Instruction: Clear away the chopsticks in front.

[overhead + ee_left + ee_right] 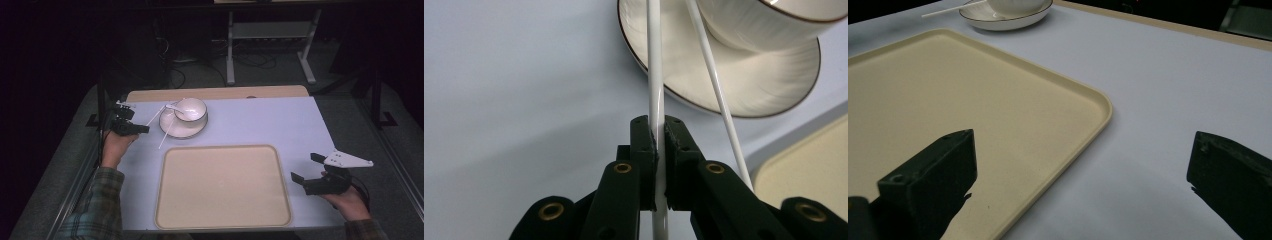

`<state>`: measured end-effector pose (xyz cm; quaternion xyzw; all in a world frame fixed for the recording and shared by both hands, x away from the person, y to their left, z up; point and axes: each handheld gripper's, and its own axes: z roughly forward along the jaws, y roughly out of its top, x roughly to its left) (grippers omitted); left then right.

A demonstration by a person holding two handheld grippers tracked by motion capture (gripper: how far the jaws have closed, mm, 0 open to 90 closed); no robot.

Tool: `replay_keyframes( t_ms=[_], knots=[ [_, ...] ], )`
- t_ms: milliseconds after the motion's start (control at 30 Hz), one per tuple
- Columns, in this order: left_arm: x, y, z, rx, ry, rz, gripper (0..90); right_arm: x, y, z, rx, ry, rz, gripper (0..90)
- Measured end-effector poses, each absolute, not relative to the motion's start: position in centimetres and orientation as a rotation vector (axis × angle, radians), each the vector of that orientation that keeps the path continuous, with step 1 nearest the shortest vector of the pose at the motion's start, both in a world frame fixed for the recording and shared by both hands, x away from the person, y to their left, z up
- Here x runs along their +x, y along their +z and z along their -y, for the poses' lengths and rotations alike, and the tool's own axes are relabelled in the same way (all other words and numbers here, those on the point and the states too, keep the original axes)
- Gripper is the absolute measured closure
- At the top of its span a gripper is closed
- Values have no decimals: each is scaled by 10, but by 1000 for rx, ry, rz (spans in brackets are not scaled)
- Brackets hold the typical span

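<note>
tray [222, 187] near edge of table [280, 122], centre | plate [182, 127] behind tray's left corner | bowl [190, 110] on plate, spoon [176, 107] in bowl | two chopsticks [165, 131] across plate's left rim | left gripper [142, 129] left of plate | right gripper [306, 169] right of tray

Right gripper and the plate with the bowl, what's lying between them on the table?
The empty beige tray lies between the right gripper and the plate, plain in the high view.

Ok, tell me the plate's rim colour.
White plate with a thin dark brown rim line, clearest in the left gripper view.
</note>
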<state>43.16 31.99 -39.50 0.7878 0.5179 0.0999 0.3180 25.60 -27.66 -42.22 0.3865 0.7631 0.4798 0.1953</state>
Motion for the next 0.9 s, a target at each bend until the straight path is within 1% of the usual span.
replay_keyframes(
  t_ms=[267,667,733,900],
  knots=[
    [408,-389,-317,2078,274,-1332,843,258,-420,277,1084,1361,-2113,0],
    [374,-392,-312,2081,270,-1273,843,260,-416,273,1079,1367,-2089,0],
    [369,-394,-310,2081,271,-1263,843,261,-416,273,1071,1363,-2089,26],
    [361,-395,-303,2087,259,-1236,843,262,-416,273,1068,1370,-2080,26]
  ],
)
